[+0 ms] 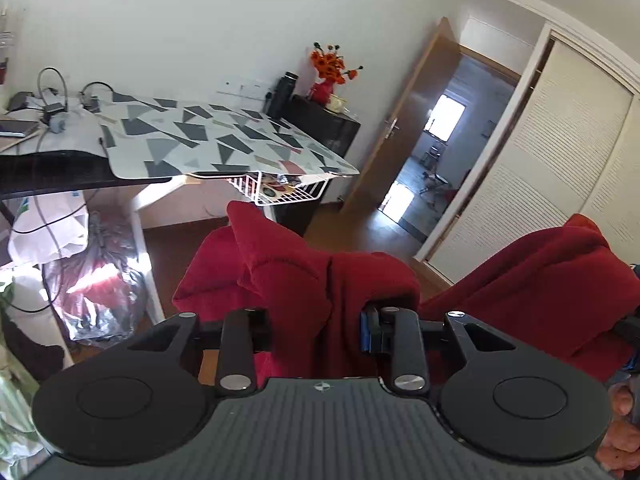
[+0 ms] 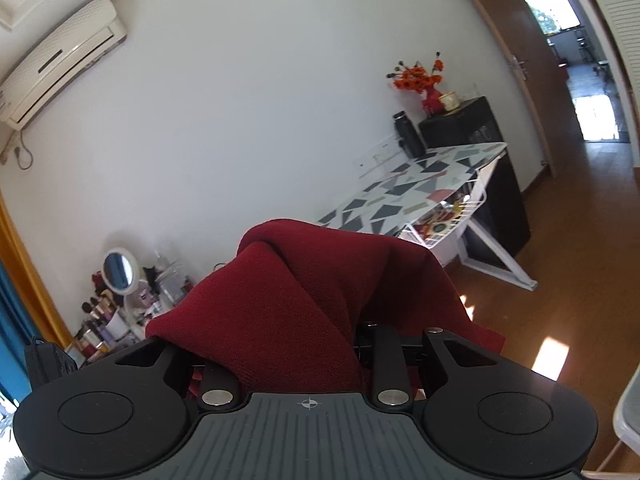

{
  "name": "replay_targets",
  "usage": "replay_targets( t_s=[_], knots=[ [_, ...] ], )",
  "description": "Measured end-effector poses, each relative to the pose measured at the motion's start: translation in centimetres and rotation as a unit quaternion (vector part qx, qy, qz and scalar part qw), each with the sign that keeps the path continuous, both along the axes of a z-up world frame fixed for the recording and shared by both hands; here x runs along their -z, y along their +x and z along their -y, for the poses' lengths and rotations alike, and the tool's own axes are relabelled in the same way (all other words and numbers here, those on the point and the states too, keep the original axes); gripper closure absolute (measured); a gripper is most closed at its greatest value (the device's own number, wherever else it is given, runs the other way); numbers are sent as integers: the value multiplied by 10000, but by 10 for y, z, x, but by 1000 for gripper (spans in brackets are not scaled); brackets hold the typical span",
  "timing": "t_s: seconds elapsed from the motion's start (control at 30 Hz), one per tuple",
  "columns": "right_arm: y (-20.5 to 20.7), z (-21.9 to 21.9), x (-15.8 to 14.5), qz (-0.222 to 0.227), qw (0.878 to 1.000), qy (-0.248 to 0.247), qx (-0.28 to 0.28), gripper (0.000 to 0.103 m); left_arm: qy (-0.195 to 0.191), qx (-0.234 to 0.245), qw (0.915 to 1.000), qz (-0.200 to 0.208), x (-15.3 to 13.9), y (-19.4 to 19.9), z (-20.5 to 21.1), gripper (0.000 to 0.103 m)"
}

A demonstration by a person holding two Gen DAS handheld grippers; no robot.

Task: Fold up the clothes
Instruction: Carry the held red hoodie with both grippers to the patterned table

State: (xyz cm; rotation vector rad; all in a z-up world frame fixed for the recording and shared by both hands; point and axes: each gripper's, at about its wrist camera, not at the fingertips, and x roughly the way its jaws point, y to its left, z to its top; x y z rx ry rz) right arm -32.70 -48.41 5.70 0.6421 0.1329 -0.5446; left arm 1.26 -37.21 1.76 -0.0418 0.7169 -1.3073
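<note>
bedroom: both claws grip red garment [image 1: 304, 264].

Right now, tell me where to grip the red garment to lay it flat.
Keep the two upper edge points: left hand-held gripper and right hand-held gripper each pinch bunched red garment from below. The cloth drapes over both, so spread them apart toward the patterned table.

We see the worktop [image 1: 224, 136] under a grey-triangle patterned cover [image 1: 248, 148]. Beyond the cover's far edge stands a dark bottle [image 1: 282, 96]; off its left end lie cables [image 1: 52, 92], a small box [image 1: 58, 124] and a notebook [image 1: 16, 128].
</note>
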Motion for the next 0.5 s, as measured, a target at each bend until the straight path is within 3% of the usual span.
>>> replay_targets(
  t_s=[0.23, 0.5],
  knots=[
    [-3, 78, 15, -131, 9983, 81, 570, 79, -68, 457, 9988, -145, 16, 26, 91, 70],
    [90, 207, -3, -360, 9983, 138, 441, 79, -450, 555, 9974, -87, 6, 96, 178, 70]
  ],
)
